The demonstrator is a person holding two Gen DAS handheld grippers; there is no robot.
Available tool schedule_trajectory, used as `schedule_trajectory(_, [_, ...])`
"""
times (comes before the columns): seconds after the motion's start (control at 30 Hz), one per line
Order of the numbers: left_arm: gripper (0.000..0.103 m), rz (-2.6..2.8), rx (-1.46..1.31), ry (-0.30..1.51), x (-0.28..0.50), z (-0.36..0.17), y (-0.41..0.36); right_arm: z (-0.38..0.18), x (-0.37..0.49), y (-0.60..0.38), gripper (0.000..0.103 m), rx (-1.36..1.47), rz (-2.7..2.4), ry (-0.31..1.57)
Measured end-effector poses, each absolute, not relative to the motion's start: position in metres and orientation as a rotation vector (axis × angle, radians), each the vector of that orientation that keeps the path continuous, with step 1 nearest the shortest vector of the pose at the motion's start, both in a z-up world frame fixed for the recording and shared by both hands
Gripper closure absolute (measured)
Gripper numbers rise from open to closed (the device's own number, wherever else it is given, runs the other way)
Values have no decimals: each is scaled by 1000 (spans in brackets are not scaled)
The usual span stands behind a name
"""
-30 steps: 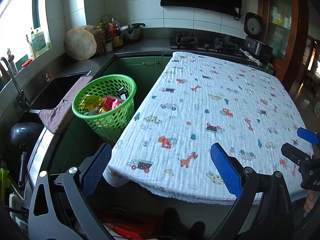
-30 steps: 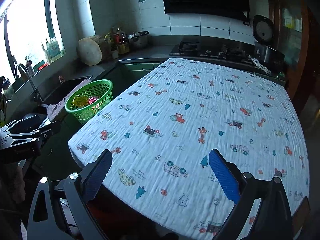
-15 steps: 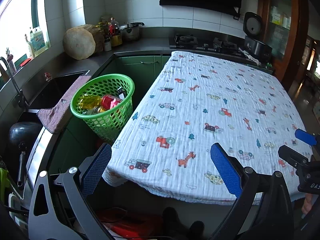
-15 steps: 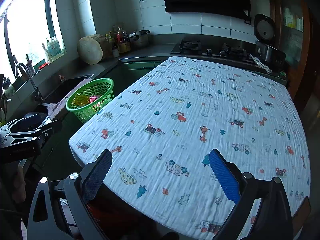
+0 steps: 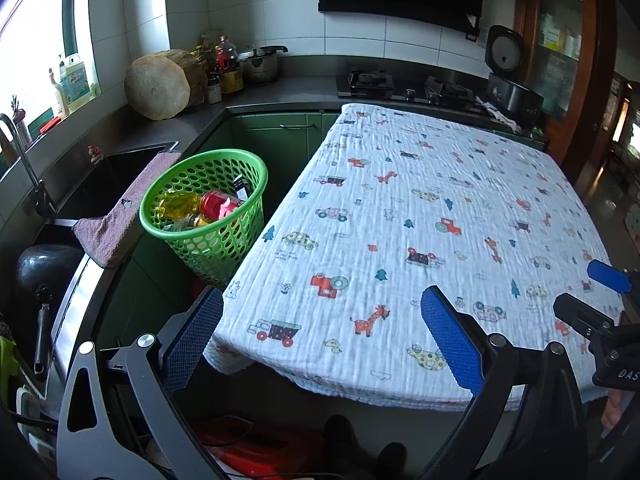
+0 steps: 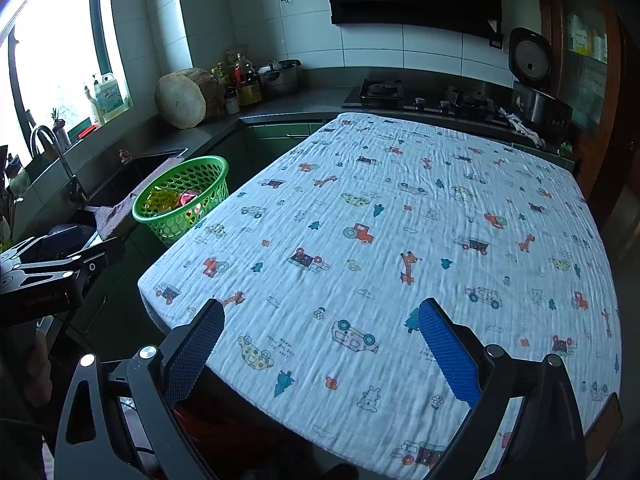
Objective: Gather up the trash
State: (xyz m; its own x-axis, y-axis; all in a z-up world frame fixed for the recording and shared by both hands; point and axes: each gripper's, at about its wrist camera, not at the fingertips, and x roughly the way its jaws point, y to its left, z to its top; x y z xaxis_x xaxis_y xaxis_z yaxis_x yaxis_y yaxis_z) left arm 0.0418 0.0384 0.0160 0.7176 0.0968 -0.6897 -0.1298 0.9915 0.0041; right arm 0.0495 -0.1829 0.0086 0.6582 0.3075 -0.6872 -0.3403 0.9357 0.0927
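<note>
The task looks close to finished, judging by how things lie. The green basket [image 5: 204, 216], at left of centre in the left wrist view and at middle left in the right wrist view, already holds the trash: a yellow plastic bottle [image 5: 180, 204], a red can [image 5: 220, 205] and a small dark item [image 5: 241, 186] against its far wall. The table under the patterned cloth [image 5: 420, 232] fills the centre and right of both views, and no loose trash shows anywhere on it; its far right corner is partly out of frame, so I cannot rule out a stray piece there. The left gripper [image 5: 320, 340] hangs at the bottom of its frame with its 2 fingers spread wide, holding nothing. The right gripper [image 6: 320, 344] is likewise spread and empty over the cloth's near edge. What may remain is a last check.
</note>
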Motion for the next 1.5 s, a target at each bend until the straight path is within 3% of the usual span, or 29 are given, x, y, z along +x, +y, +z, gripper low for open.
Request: schedule_trajectory(1.5, [5, 123, -52, 756, 41, 17, 34, 7, 47, -183, 9, -41, 372, 763])
